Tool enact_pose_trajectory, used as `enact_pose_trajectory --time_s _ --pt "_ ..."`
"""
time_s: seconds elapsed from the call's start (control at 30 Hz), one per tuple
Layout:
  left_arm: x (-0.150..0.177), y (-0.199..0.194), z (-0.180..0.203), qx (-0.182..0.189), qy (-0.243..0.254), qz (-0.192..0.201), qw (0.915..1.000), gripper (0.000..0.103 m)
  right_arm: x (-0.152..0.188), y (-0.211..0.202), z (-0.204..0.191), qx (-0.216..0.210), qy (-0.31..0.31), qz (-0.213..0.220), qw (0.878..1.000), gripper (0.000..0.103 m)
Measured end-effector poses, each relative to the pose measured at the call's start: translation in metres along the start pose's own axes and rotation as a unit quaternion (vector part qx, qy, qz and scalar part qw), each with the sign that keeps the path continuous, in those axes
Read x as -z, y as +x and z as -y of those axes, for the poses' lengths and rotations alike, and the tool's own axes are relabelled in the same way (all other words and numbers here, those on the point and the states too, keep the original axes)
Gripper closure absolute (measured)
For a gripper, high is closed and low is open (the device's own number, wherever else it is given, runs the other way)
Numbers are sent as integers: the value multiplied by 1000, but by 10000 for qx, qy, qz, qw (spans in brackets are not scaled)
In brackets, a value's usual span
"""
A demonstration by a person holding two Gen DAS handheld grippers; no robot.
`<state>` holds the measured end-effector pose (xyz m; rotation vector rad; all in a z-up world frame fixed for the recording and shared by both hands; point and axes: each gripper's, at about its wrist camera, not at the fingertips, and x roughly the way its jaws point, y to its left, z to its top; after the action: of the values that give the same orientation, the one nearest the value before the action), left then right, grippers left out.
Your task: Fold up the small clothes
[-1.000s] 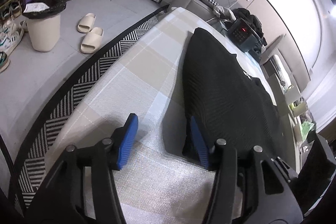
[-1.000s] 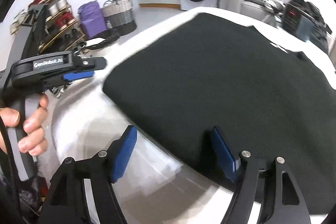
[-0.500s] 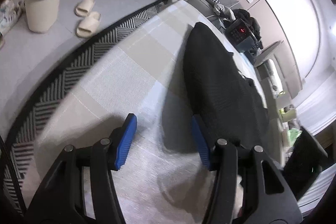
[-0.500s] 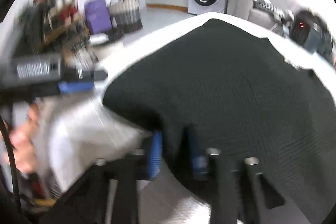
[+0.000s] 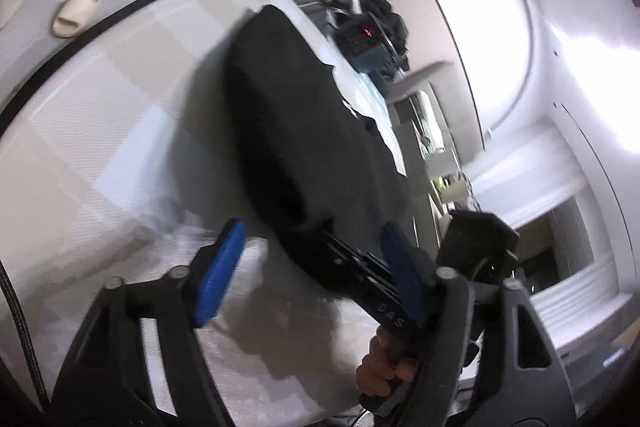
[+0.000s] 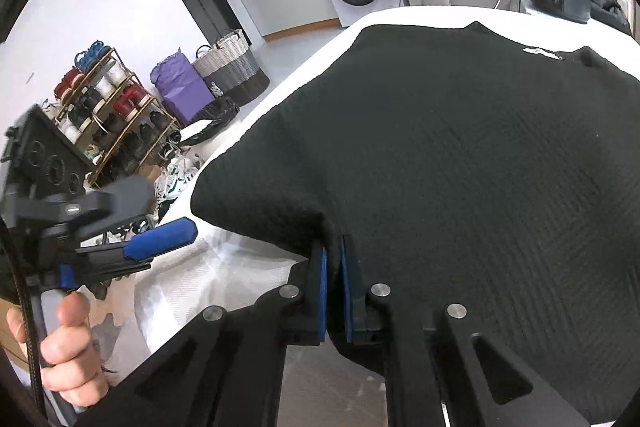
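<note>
Since a second ago the right gripper's jaws have gone from wide apart to clamped on the near edge of the black garment, while the left gripper has swung over without closing. From the left wrist view, the left gripper (image 5: pixel 312 267) stands with its jaws wide apart, two blue pads showing, holding nothing and hovering over the checked cloth of the table (image 5: pixel 100 131); the black garment (image 5: pixel 296 131) lies spread on that cloth, one piece, blurred here, with the right gripper (image 5: pixel 360 267) at its near edge. One pair of pale slippers (image 5: pixel 76 1) sits on the floor beyond. From the right wrist view, the right gripper (image 6: pixel 332 279) has its jaws pinched on the garment's (image 6: pixel 460 155) hem, which puckers up between the pads. The garment is a single dark, fine-ribbed knit lying mostly flat across the table. At left, the left gripper (image 6: pixel 160 237) hangs released beside its corner, held in a hand (image 6: pixel 64 355).
</note>
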<state>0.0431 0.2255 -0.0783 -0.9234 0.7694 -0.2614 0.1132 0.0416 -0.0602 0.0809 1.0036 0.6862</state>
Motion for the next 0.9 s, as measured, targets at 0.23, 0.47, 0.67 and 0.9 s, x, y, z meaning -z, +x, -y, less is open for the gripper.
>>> enact_pose_trajectory --time_s 0.23,0.47,0.67,0.9 --pt "-9 49 -13 -257 -454 -355 9980 34 7 -2 -5 -55 -126 7 9999 96" --pt "-25 78 -11 -383 -787 -108 9961 79 12 -9 7 -224 -105 -217 9995 92" --pt "-32 79 2 -273 -549 242 9978 89 16 -68 60 162 445 562 9973 85" --pt "-50 78 49 -152 25 467 9988 90 21 -57 112 1248 972 425 9865 85"
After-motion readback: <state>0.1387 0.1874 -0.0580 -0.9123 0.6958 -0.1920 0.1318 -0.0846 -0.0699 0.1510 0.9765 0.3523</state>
